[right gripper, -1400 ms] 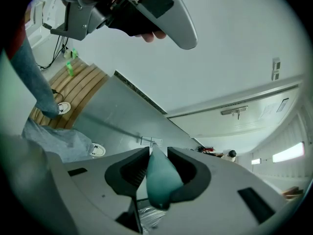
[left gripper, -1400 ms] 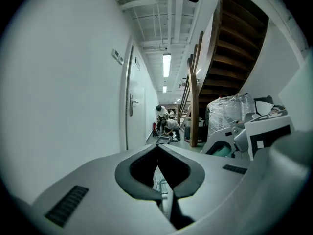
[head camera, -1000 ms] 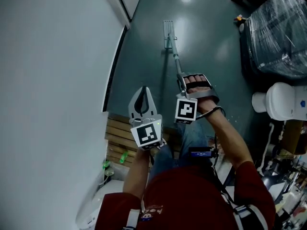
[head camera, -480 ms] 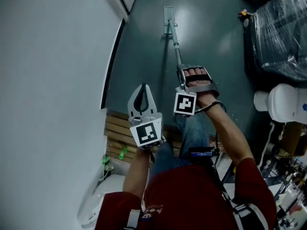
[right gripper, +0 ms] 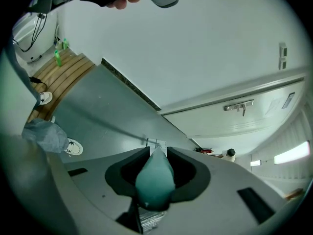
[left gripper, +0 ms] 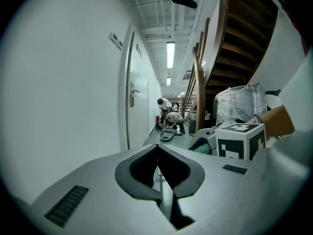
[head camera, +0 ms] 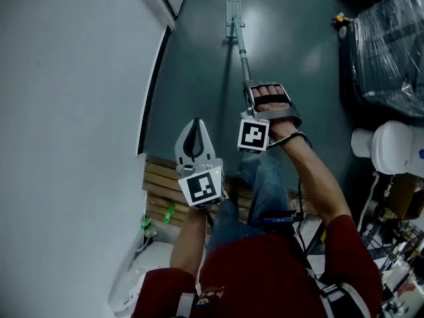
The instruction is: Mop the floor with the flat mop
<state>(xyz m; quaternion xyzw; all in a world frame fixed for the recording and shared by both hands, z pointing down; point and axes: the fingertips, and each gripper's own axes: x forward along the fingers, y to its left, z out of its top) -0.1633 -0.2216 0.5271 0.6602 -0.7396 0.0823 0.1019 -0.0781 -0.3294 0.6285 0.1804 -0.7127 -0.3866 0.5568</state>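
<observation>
Right tool (head camera: 252, 97): clenched on the teal handle (right gripper: 154, 177) of the flat mop (head camera: 232, 10).
Mop head: flat on the floor (head camera: 199, 65), top centre of the head view, near the foot of the wall (head camera: 79, 78).
Left tool (head camera: 194, 134): closed on nothing, lower centre.
Progress: we judge mopping under way. No wet trace shows, so we cannot tell how much is covered.

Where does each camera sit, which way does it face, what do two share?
Head view: on the person's head, facing down at the floor; forearms, left tongs, right tongs show.
Left gripper view: on the left tongs, facing down a corridor; its shut jaws show.
Right gripper view: on the right tongs, facing along the clamped mop handle; its jaws show.
Shared: head and right gripper views show the mop head.
</observation>
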